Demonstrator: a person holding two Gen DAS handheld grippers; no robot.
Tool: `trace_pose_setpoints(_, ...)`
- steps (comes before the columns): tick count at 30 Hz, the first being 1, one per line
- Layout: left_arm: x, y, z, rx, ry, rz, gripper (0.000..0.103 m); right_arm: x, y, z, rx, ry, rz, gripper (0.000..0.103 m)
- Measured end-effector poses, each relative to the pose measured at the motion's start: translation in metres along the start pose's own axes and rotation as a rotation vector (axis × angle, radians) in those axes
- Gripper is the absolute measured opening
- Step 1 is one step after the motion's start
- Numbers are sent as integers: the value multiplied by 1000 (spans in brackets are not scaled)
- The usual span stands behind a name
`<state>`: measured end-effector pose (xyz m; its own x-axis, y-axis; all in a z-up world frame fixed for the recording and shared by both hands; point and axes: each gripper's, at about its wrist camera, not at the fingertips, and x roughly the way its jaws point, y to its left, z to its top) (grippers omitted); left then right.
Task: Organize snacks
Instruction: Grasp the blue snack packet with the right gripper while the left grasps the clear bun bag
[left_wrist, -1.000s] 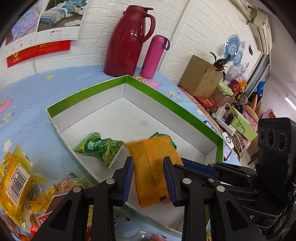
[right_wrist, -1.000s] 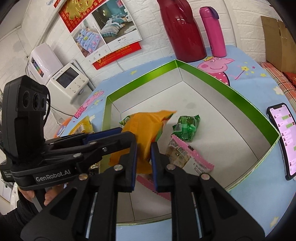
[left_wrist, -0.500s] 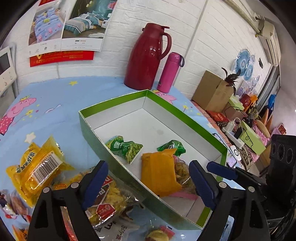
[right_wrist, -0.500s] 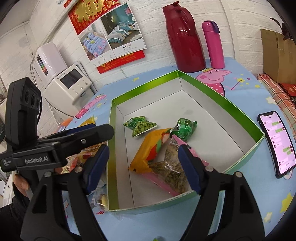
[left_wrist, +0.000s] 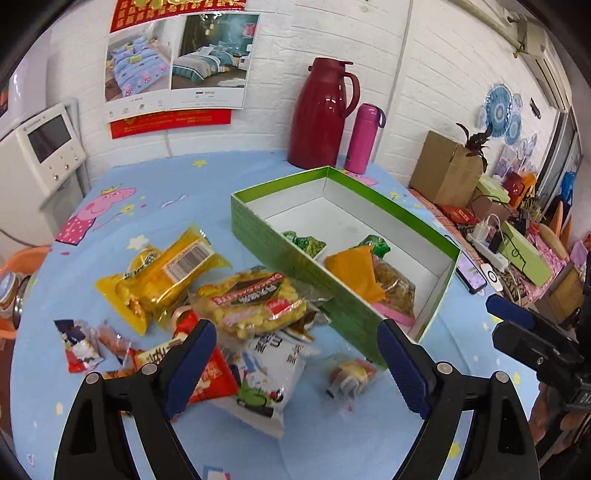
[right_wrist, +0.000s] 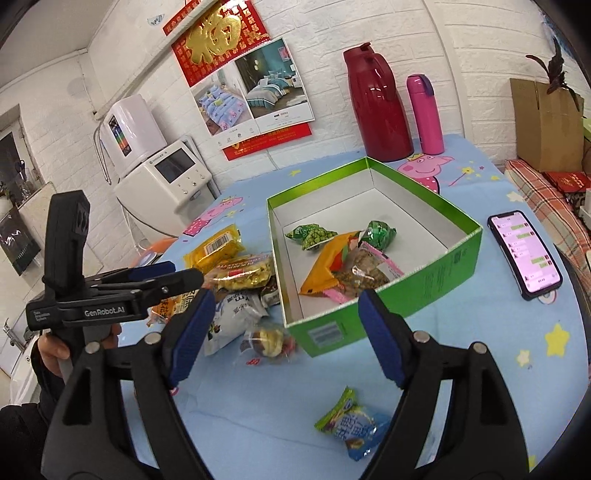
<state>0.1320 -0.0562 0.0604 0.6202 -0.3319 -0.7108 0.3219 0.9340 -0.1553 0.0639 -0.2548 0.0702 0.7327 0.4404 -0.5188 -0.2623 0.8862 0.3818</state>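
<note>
Snacks lie in two groups on the table (right_wrist: 461, 354): a loose heap (left_wrist: 236, 314) to the left of the green box (right_wrist: 417, 284) and four packets inside it. The left gripper (left_wrist: 295, 354) hangs above the heap with its blue-padded fingers (left_wrist: 188, 362) spread wide and empty; directly beneath them are a white packet (left_wrist: 273, 373), a red packet (left_wrist: 212, 380) and a clear packet of yellow noodles (left_wrist: 255, 299), with a small clear-wrapped snack (left_wrist: 349, 373) just right of them. The right gripper (right_wrist: 284, 332) is likewise released, its fingers (right_wrist: 380, 339) apart and holding nothing, poised over the near corner of the box. Inside the box an orange packet (right_wrist: 325, 266) rests partly on a pink-edged clear packet (right_wrist: 369, 273), with a packet of green peas (right_wrist: 312, 236) and a dark green packet (right_wrist: 380, 232) farther back. A yellow barcoded packet (left_wrist: 166, 273) lies at the far left of the heap. A blue-green packet (right_wrist: 354, 424) sits alone on the near table. A phone (right_wrist: 524, 254) lies right of the box, and a red thermos jug (right_wrist: 376, 107) and a pink bottle (right_wrist: 424, 114) stand at the far wall.
</note>
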Motion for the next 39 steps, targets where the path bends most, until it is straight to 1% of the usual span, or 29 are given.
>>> trace_pose_setpoints(6,-10,10,-39,-66,37,-59,91,-21,-12,-32,77,8,-40,80)
trace_pose_setpoints(9,-7,8,-56,-85,65,-92,91,-23,-19,-50,105,30,-88,80)
trace_pose_setpoints(12,-4,2,-70,-86,79,-105,91,-17,-21,-66,110,64,-148,80)
trace_pose_setpoints(16,0,-4,-86,-77,103,-108,91,0,-26,-79,110,129,-257,80)
trace_pose_setpoints(18,1,-5,-92,-80,112,-110,91,8,-26,-80,99,142,-284,80)
trace_pose_setpoints(20,2,-5,-97,-82,118,-118,91,14,-25,-80,85,150,-283,80)
trace_pose_setpoints(22,2,-7,-97,-80,116,-116,91,19,-24,-80,76,158,-278,77)
trace_pose_setpoints(23,2,-8,-96,-77,109,-118,91,21,-24,-80,71,161,-274,73)
trace_pose_setpoints(25,2,-11,-91,-57,91,-122,91,25,-23,-83,62,171,-276,58)
trace_pose_setpoints(27,5,-17,-84,-31,77,-120,90,24,-23,-84,54,170,-286,42)
trace_pose_setpoints(28,8,-20,-80,-20,77,-122,87,24,-23,-85,50,170,-263,37)
trace_pose_setpoints(30,17,-25,-71,-11,83,-129,83,22,-23,-86,56,164,-250,37)
trace_pose_setpoints(34,36,-36,-57,19,75,-112,82,20,-26,-89,83,158,-232,37)
trace_pose_setpoints(38,57,-42,-44,25,84,-100,82,18,-28,-89,99,154,-221,37)
trace_pose_setpoints(39,63,-43,-42,30,92,-93,79,18,-27,-89,97,153,-223,37)
